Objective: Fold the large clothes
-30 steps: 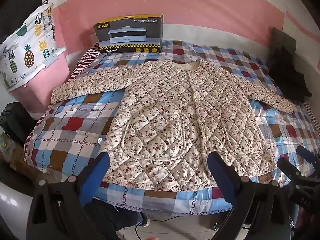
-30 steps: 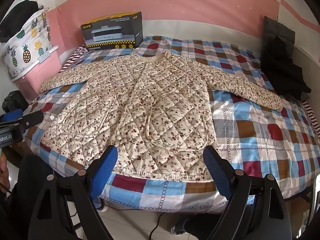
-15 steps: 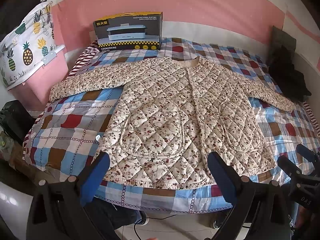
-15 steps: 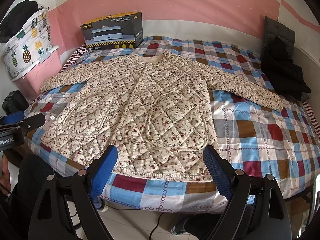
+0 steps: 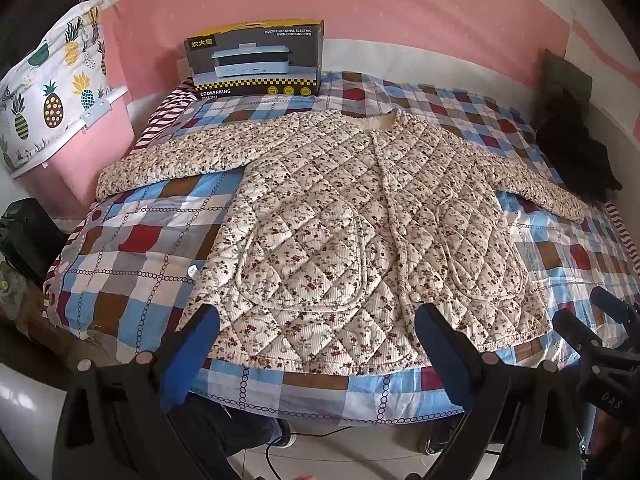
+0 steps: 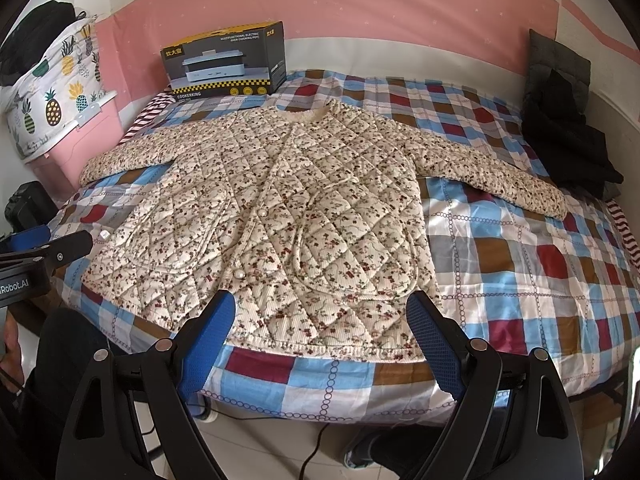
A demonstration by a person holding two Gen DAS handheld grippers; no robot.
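A cream quilted floral jacket [image 5: 352, 216] lies flat, front up, on the checked bed, sleeves spread to both sides; it also shows in the right wrist view [image 6: 280, 208]. My left gripper [image 5: 318, 320] is open and empty, hovering at the bed's near edge over the jacket's hem. My right gripper [image 6: 320, 308] is open and empty, also just above the hem at the near edge. The right gripper shows at the right edge of the left wrist view [image 5: 600, 320]; the left gripper shows at the left edge of the right wrist view [image 6: 44, 244].
A checked bedspread [image 5: 132, 256] covers the bed. A cooking-pot box [image 5: 256, 60] stands at the head. Dark clothes [image 6: 568, 132] are piled at the right. A pink bin with a pineapple-print bag [image 5: 60, 92] stands at the left. A cable [image 6: 316, 448] lies on the floor.
Both grippers have edged slightly forward toward the bed; the jacket looks a little larger and lower in the left wrist view. Nothing was taken hold of.
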